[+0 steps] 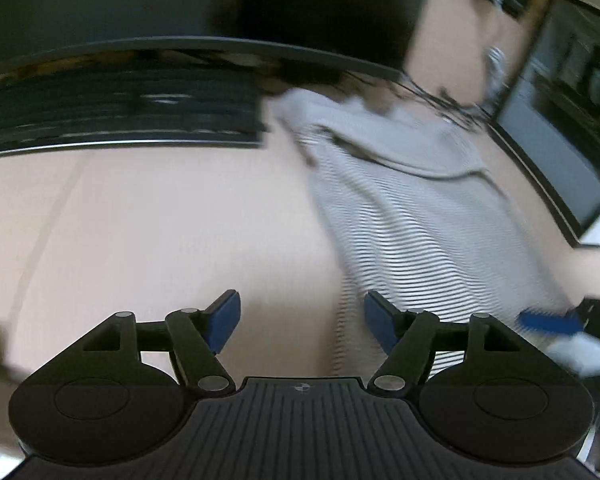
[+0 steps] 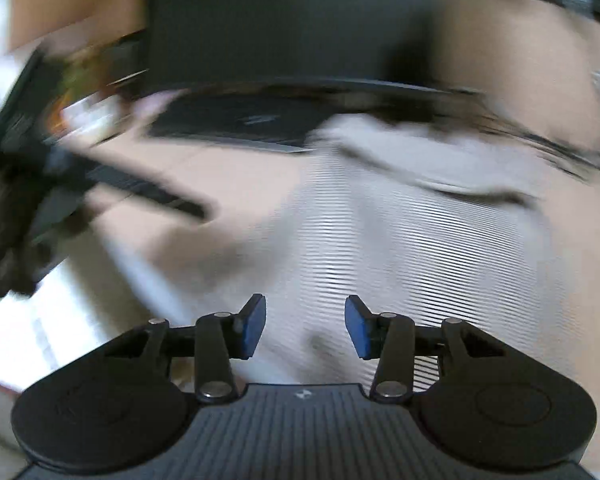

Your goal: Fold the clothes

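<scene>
A grey and white striped garment (image 1: 416, 216) lies on a pale desk (image 1: 160, 220), with a plain grey part folded over its far end. My left gripper (image 1: 302, 322) is open and empty, above the desk at the garment's left edge. The other gripper's blue pad (image 1: 548, 320) shows at the right, over the garment's near right part. In the right wrist view the garment (image 2: 400, 248) fills the middle. My right gripper (image 2: 305, 326) is open and empty just above it. The left gripper (image 2: 100, 184) shows blurred at the left.
A black keyboard (image 1: 120, 112) lies at the back of the desk under a large dark monitor (image 1: 140, 0). A second screen (image 1: 560, 120) stands at the right. Dark cables (image 1: 440, 96) run behind the garment. Both views are motion-blurred.
</scene>
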Action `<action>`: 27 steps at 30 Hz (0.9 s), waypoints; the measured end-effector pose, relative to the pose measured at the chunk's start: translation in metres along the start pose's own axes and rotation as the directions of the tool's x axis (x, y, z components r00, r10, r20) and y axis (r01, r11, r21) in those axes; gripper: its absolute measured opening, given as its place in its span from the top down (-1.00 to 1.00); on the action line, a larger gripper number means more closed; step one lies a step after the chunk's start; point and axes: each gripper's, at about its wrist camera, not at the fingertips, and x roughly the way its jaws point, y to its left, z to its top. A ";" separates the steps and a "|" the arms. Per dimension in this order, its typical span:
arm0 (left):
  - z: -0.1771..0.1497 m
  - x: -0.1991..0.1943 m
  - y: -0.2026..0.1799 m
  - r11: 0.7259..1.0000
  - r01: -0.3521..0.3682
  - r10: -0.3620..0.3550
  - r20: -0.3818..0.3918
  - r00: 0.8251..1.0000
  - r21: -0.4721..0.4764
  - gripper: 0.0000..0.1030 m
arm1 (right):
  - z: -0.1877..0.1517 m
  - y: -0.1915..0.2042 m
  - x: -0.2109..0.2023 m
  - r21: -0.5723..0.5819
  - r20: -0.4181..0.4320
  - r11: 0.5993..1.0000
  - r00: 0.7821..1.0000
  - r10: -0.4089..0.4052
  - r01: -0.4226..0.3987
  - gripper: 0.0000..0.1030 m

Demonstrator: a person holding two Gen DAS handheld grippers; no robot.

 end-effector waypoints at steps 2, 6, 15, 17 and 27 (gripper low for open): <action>-0.011 -0.014 0.003 0.999 -0.037 0.037 0.016 0.999 0.001 -0.56 | 0.004 0.029 0.016 -0.104 -0.015 0.991 0.996 0.088 -0.089 0.15; -0.032 -0.037 0.000 0.997 -0.064 0.063 0.035 0.997 0.045 -0.65 | 0.002 0.054 0.037 -0.273 -0.027 0.962 1.000 0.016 -0.023 0.87; -0.042 -0.031 -0.069 0.923 -0.098 0.041 0.159 0.986 0.372 -0.79 | 0.045 0.034 -0.047 -0.237 0.196 0.969 0.980 -0.027 0.074 0.93; -0.039 -0.025 -0.087 0.895 -0.098 0.017 0.186 0.982 0.435 -0.78 | 0.050 0.031 -0.051 -0.238 0.197 0.969 0.980 -0.026 0.074 0.93; -0.004 -0.005 -0.109 0.926 -0.079 -0.007 0.227 0.974 0.369 0.81 | 0.049 -0.006 -0.075 -0.134 0.229 0.983 0.969 -0.095 0.129 0.58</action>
